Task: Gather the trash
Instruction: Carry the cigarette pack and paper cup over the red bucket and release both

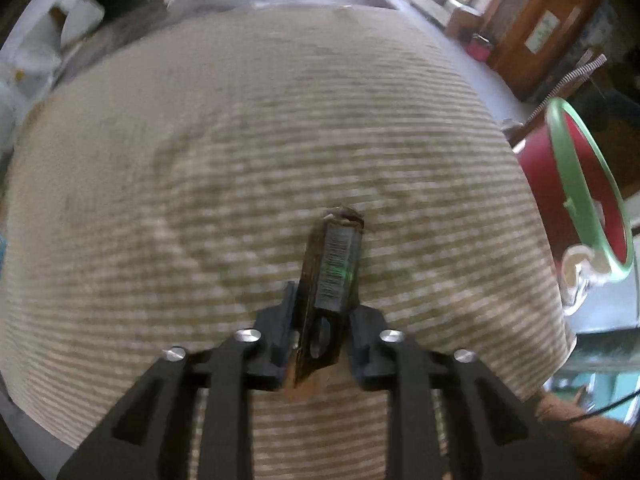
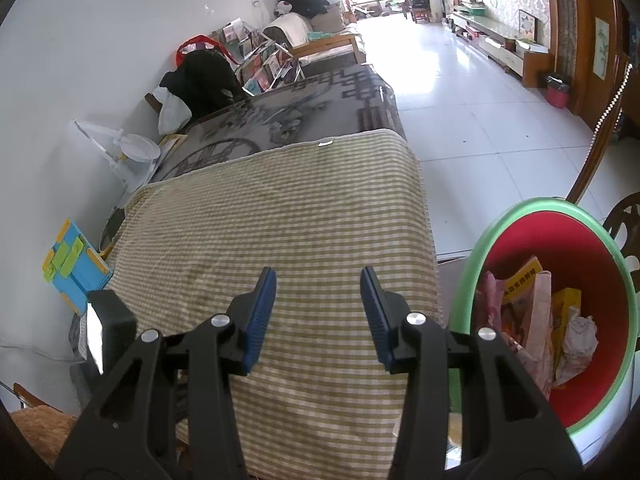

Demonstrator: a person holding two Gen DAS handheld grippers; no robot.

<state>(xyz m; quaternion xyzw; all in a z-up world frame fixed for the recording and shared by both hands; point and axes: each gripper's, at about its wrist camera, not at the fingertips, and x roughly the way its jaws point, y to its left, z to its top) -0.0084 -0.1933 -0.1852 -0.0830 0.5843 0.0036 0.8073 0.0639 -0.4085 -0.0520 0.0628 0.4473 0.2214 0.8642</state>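
Note:
In the left wrist view my left gripper [image 1: 320, 300] is shut on a dark brown wrapper [image 1: 334, 264] with a barcode, close over the green-and-cream checked cloth [image 1: 240, 160]; the wrapper sticks out past the fingertips. A red bin with a green rim [image 1: 576, 184] stands at the right edge of that view. In the right wrist view my right gripper [image 2: 318, 308] hangs open over the checked cloth [image 2: 280, 220] with nothing between its blue pads [image 2: 260, 312]. The red bin [image 2: 560, 240] sits to its right, holding several wrappers and crumpled papers [image 2: 532, 320].
The checked cloth covers a low table beside a grey patterned sofa cover [image 2: 304, 112]. A blue and yellow toy [image 2: 74, 264] lies at the left. White tiled floor [image 2: 480, 112] stretches to the right, with a wooden chair [image 2: 624, 224] behind the bin.

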